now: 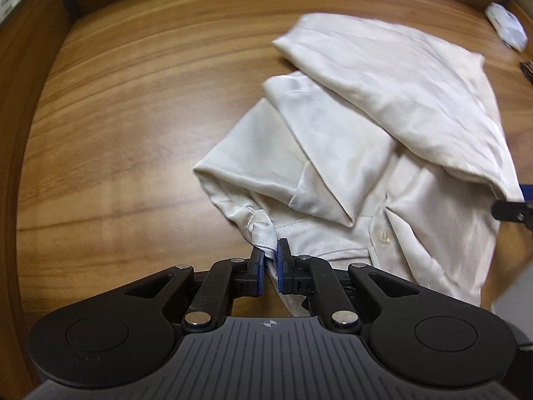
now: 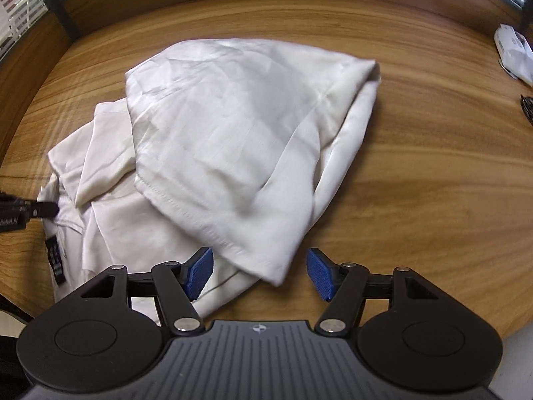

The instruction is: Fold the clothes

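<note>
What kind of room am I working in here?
Probably an office or meeting room: a wide wood-grain table, window blinds behind it, and a white packet at the far edge beside the shirt.

Cream-white shirt [image 2: 233, 126] with black label [image 2: 56, 260], streaky brown woodgrain table [image 2: 416, 173], blue pads [image 2: 200, 273]

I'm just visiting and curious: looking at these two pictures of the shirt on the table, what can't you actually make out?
- Black label on the shirt, right wrist view: print too small to read.
- White packet at the table edge: cut off by the frame, blurred.
- Dark object, left wrist view: only a sliver shows.
- Shirt's lower layers: hidden under the folded-over top flap.
</note>
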`<action>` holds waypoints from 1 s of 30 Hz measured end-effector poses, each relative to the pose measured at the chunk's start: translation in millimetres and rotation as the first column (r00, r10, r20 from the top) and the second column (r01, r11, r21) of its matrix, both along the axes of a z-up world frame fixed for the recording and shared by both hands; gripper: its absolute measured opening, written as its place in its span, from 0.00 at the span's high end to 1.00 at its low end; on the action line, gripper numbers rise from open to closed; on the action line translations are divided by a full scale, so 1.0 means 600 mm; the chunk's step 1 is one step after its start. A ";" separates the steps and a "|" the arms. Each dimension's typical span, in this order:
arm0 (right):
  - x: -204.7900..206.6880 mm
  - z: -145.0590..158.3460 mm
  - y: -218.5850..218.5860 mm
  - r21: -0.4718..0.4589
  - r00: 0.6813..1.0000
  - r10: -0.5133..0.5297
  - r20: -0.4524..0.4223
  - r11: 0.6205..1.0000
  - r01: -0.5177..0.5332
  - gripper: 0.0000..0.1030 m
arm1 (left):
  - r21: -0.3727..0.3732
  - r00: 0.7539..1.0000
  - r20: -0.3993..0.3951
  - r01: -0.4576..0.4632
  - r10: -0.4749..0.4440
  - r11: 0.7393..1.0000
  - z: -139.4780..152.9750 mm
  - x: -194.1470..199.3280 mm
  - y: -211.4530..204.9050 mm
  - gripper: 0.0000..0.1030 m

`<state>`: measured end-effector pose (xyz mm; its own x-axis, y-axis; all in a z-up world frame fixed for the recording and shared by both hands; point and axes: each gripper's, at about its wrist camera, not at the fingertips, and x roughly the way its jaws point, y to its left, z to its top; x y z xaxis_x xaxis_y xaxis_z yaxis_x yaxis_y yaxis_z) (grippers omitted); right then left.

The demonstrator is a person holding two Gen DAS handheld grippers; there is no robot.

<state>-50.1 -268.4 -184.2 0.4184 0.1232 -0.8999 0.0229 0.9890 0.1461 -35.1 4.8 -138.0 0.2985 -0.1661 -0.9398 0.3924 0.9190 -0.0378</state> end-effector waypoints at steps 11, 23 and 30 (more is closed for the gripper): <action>0.007 -0.005 0.016 0.022 1.000 -0.028 -0.015 0.999 0.028 0.33 | -0.073 0.998 0.044 0.044 -0.041 0.996 0.033 0.019 0.032 0.73; 0.037 -0.021 0.015 0.019 0.999 -0.020 -0.042 1.000 0.021 0.44 | -0.105 0.993 0.094 0.075 -0.065 0.992 0.069 0.055 0.030 0.55; 0.062 -0.023 0.027 -0.019 0.998 0.047 -0.032 0.999 -0.048 0.90 | -0.089 0.994 0.072 0.084 -0.077 0.993 0.055 0.070 0.014 0.54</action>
